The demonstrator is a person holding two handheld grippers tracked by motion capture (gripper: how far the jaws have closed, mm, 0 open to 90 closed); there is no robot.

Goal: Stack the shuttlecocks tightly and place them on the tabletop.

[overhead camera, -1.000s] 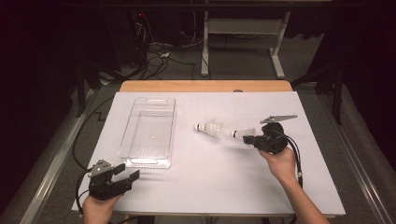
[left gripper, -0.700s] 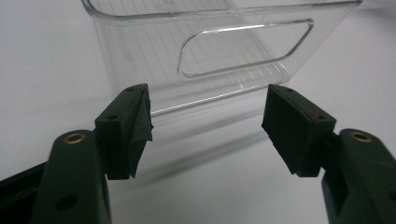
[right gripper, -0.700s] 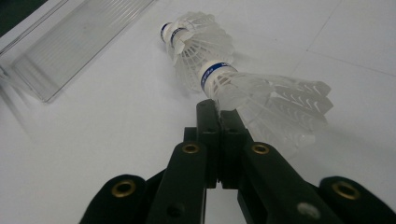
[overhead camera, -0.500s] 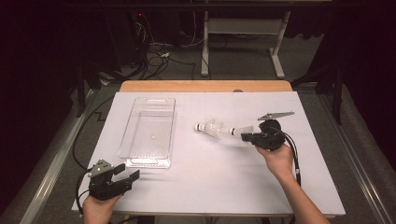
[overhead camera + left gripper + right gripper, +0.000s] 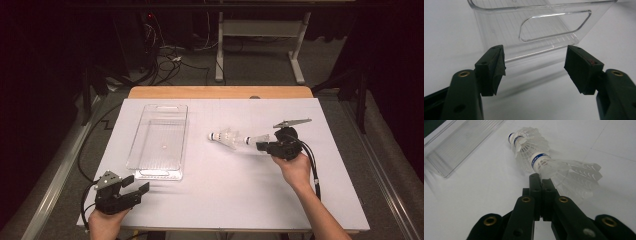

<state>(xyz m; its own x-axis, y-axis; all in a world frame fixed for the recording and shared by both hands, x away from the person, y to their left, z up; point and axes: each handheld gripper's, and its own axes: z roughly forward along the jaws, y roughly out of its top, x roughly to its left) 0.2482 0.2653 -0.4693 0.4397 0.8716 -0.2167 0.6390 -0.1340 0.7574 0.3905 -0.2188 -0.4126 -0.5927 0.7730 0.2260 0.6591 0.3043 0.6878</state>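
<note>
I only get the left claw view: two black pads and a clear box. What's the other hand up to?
Observer: The right claw is shut, tips against a shuttlecock.
Operator: Only one?
Observer: No, a second shuttlecock lies beyond, its skirt at the first one's cork.
Operator: Near my box?
Observer: Apart from the box, off its right side in the high view.

shuttlecocks [image 5: 239, 139]: 2 | clear tray [image 5: 150, 172]: 1 | grippers [image 5: 129, 189]: 2
</note>
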